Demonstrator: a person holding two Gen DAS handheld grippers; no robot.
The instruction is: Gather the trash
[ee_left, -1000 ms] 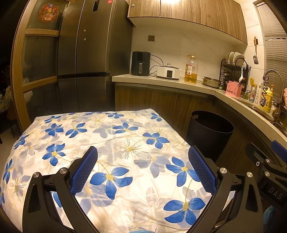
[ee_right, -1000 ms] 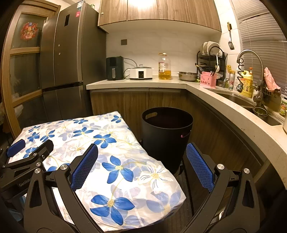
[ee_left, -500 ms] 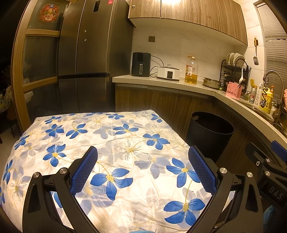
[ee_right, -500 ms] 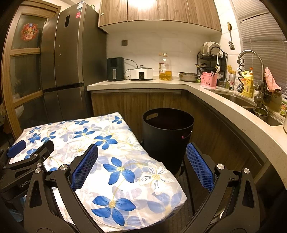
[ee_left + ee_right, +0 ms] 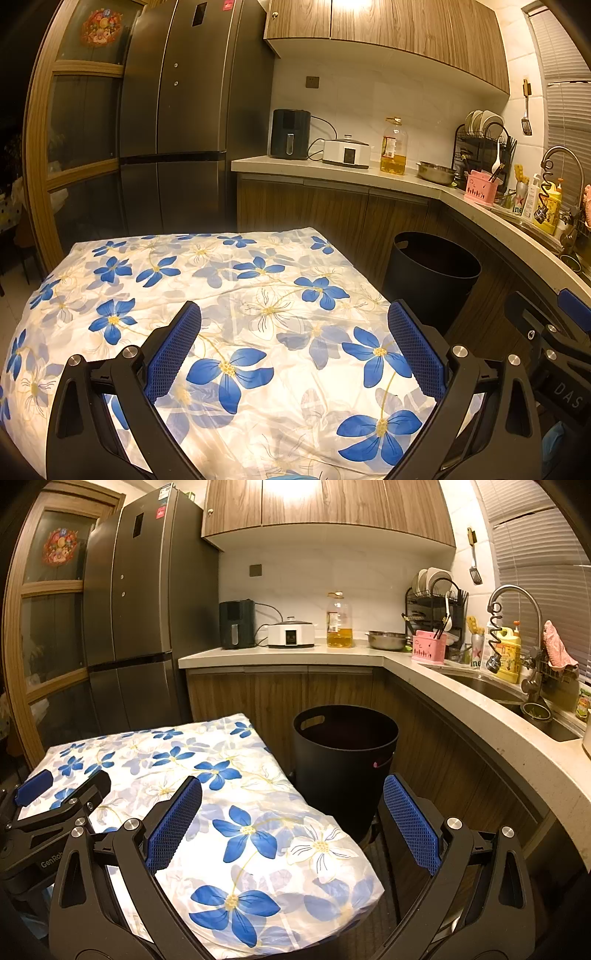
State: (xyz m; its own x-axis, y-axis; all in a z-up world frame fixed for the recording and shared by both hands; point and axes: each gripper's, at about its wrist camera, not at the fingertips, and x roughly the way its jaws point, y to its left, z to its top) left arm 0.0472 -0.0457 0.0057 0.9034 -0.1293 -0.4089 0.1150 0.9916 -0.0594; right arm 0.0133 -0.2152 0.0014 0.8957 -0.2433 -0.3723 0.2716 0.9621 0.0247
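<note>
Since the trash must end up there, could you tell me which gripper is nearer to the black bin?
Right. The right gripper hangs at the table's corner, just short of the black bin. The left gripper hangs over the flowered tablecloth, further left.

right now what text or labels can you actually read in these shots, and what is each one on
"DAS": white letters on the right gripper body, left wrist view.
"GenRob", cut off: on the left gripper body, right wrist view.
"ine", partial: on the can by the sink.
Fridge stickers, oil bottle label and yellow bottle label: too small or blurred to read.
</note>
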